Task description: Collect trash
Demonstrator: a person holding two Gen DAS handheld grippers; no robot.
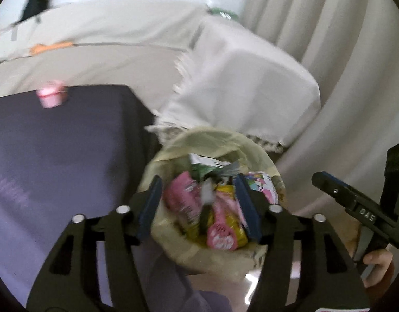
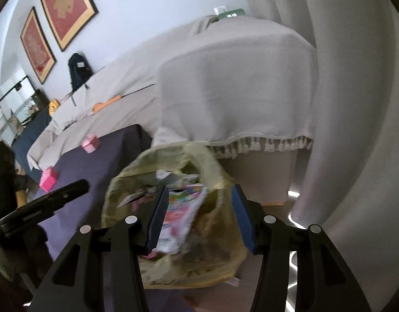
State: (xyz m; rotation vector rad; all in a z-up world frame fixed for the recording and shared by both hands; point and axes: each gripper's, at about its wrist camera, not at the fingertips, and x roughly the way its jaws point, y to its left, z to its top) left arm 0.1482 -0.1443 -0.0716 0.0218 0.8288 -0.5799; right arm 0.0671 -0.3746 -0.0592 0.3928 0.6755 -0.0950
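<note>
The purple table, left of both sets of jaws, carries two pink boxes, one at the far edge, one nearer, so by my reading the collecting is unfinished. The yellowish trash bag sits below and ahead of the jaws, beside the table, already filled with pink and yellow wrappers and a colourful printed packet. The left gripper hangs over the bag mouth, jaws apart, nothing pressed between them; a small white scrap blurs between them, whether falling or lying I cannot tell. The right gripper has jaws apart, astride the bag's rim, gripping nothing.
</note>
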